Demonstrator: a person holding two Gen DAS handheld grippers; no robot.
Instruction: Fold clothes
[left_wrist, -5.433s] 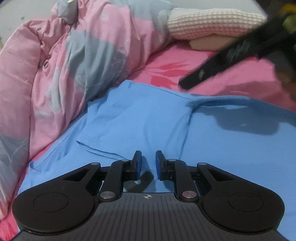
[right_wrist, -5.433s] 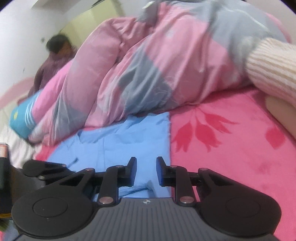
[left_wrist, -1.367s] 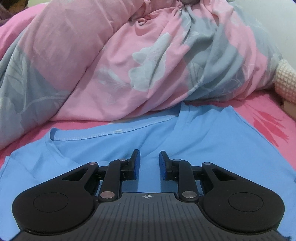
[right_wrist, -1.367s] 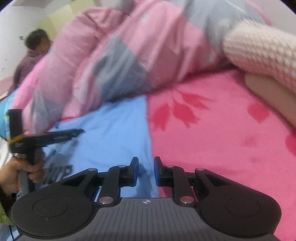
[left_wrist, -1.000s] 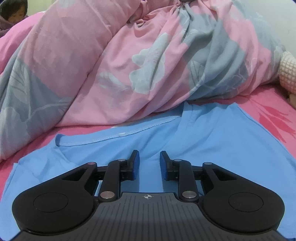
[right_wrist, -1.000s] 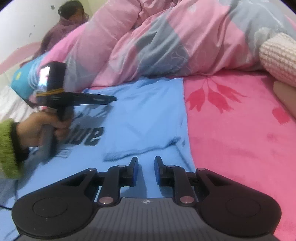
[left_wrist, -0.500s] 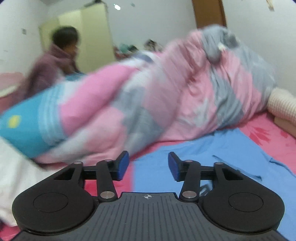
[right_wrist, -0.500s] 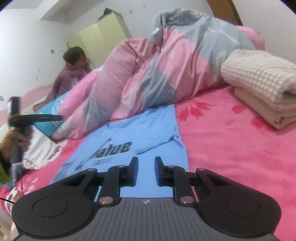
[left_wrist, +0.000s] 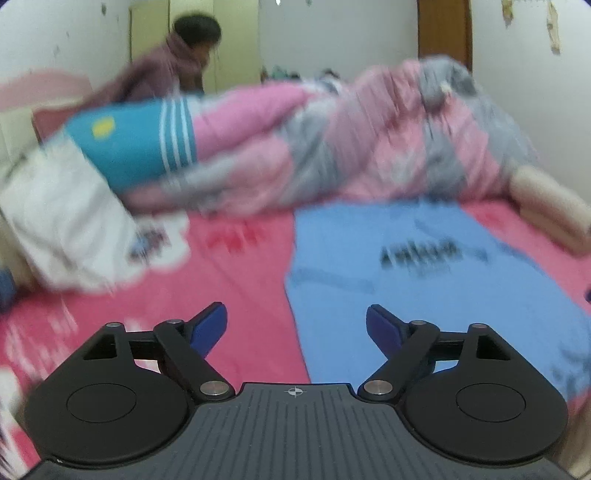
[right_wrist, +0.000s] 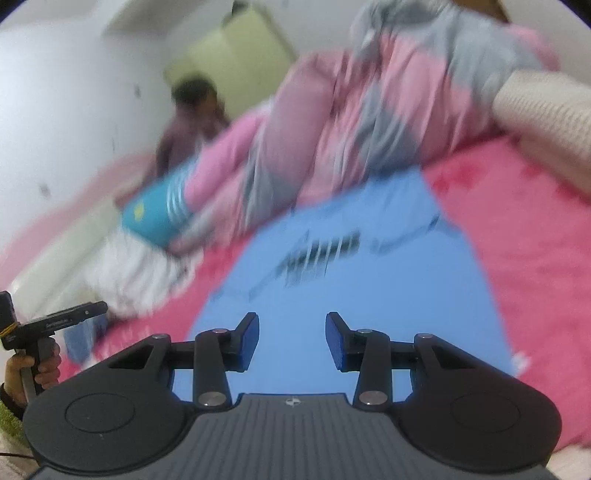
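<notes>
the blue shirt (left_wrist: 424, 295) has dark letters (left_wrist: 419, 254) on it, but they are too blurry to read.

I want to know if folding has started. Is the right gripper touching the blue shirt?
Apart. The right wrist view shows the right gripper open and empty, raised above the flat blue shirt.

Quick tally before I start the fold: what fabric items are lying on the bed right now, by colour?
Blue T-shirt with dark lettering: 1
Pink-and-grey quilt: 1
Teal striped pillow: 1
White printed garment: 1
Cream knitted folded blanket: 1
Total: 5, all on the pink bedsheet.
</notes>
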